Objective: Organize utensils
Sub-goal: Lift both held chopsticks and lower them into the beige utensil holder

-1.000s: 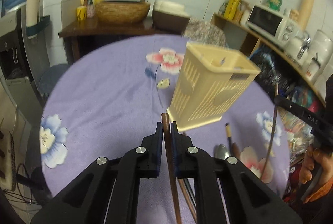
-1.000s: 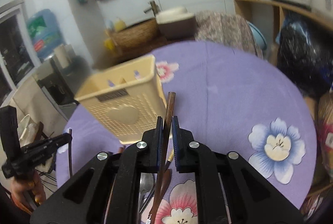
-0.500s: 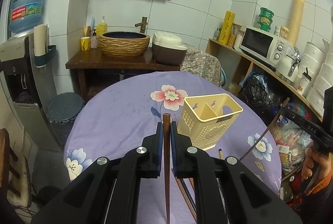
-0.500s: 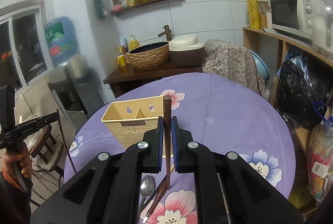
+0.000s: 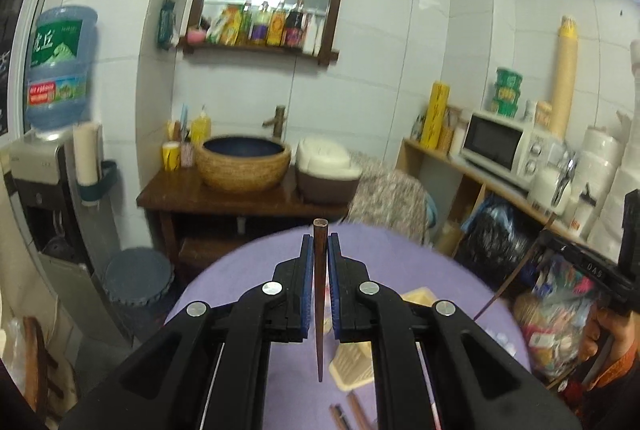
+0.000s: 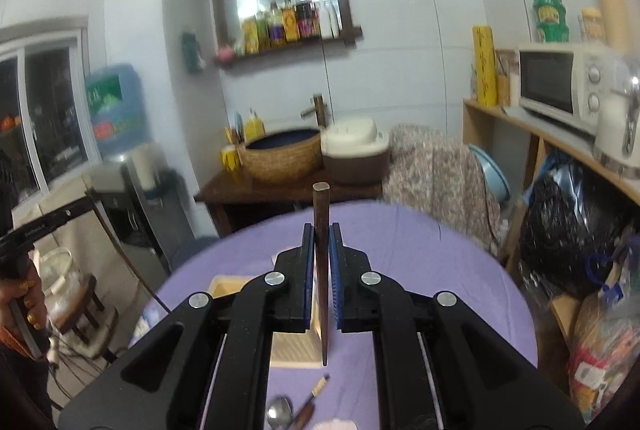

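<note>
— What have you got in each claw?

— My left gripper [image 5: 319, 262] is nearly closed, pinching one dark wooden chopstick [image 5: 319, 294] held upright, blunt end up and tip down. My right gripper [image 6: 320, 254] is clamped the same way on the second chopstick [image 6: 322, 270].

— And the holder?

— The cream utensil holder [image 6: 294, 350] stands on the purple tablecloth [image 6: 420, 270] below both claws, mostly hidden behind my fingers. A spoon [image 6: 279, 410] and another utensil [image 6: 316, 390] lie on the cloth nearer to me.

— What worries you?

— I judge the aim is the risk. I can barely see the holder's openings, so a tip could catch the rim or the divider. The pinch is narrow, so either stick could pivot or slip.
</note>
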The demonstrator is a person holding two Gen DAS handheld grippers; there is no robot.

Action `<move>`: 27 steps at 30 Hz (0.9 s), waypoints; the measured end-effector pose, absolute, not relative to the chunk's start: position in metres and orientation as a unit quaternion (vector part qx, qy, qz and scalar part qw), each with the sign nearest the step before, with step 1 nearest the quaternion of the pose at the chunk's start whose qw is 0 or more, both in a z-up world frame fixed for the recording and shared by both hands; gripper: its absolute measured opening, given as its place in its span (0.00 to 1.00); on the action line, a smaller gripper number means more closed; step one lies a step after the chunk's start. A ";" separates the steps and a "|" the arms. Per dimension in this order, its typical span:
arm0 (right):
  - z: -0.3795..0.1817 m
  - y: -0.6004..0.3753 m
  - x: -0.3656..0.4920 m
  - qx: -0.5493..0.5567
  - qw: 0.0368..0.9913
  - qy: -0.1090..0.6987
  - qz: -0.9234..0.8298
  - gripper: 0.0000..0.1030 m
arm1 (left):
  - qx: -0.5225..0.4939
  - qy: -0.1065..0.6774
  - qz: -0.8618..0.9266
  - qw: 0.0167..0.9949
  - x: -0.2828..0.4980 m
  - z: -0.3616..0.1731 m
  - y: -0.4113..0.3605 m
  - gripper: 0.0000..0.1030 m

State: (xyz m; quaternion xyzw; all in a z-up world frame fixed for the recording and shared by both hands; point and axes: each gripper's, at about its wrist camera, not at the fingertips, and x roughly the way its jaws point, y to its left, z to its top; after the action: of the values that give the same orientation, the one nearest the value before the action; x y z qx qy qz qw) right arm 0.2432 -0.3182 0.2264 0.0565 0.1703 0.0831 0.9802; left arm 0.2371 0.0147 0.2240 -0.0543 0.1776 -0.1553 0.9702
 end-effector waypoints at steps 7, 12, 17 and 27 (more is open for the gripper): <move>0.264 -0.297 0.262 0.060 0.985 0.135 0.091 0.08 | -0.066 0.130 -0.176 0.974 0.244 0.267 -0.024 0.08; 0.231 -0.283 0.283 0.050 0.983 0.156 0.084 0.08 | -0.047 0.162 -0.174 0.970 0.261 0.232 -0.055 0.08; 0.190 -0.277 0.303 0.051 0.977 0.193 0.080 0.08 | -0.034 0.201 -0.160 0.966 0.278 0.184 -0.064 0.08; 0.145 -0.274 0.322 0.062 0.964 0.242 0.088 0.08 | -0.030 0.265 -0.158 0.951 0.295 0.128 -0.069 0.08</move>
State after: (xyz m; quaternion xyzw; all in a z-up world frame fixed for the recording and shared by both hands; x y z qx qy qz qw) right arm 0.3220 -0.2742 0.1451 0.0618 0.2423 0.0876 0.9643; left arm 0.2954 -0.0694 0.1283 -0.0303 0.2649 -0.1584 0.9507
